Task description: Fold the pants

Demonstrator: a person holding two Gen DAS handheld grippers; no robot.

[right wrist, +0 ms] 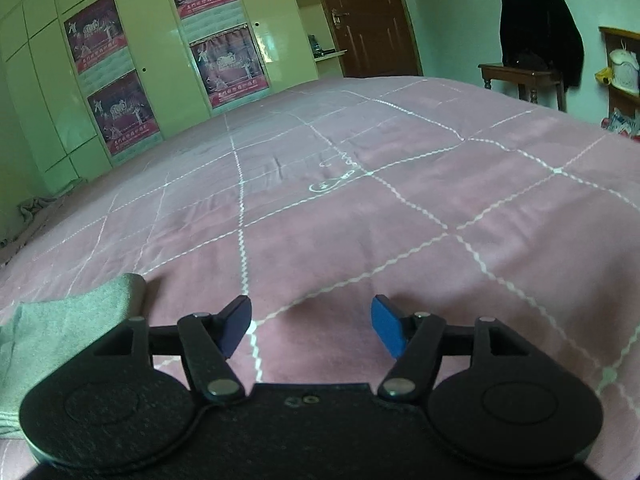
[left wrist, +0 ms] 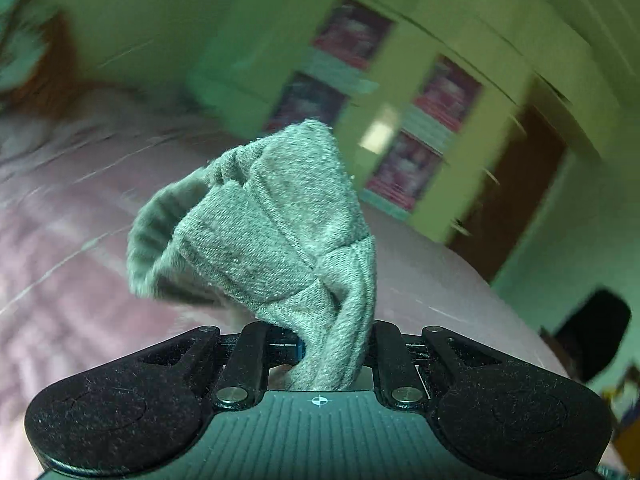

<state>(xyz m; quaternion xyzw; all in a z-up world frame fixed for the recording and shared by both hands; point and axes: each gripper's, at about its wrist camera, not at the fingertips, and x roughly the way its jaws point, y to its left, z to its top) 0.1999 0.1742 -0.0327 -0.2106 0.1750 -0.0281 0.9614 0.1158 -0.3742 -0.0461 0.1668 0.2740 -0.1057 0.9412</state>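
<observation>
My left gripper (left wrist: 334,350) is shut on a bunched fold of the grey knit pants (left wrist: 276,232), which rise in a crumpled lump in front of the camera, lifted above the pink bedspread (left wrist: 72,248); this view is tilted and blurred. In the right wrist view another part of the grey pants (right wrist: 68,320) lies flat on the pink bedspread (right wrist: 360,208) at the lower left, just left of my right gripper (right wrist: 312,326). That gripper is open, its blue pads (right wrist: 386,330) apart over bare bedspread with nothing between them.
A green wardrobe (right wrist: 132,40) with red posters stands beyond the bed. A brown door (right wrist: 368,16) is at the back. A wooden chair (right wrist: 528,76) draped with a dark garment stands at the bed's far right, beside a shelf (right wrist: 622,68).
</observation>
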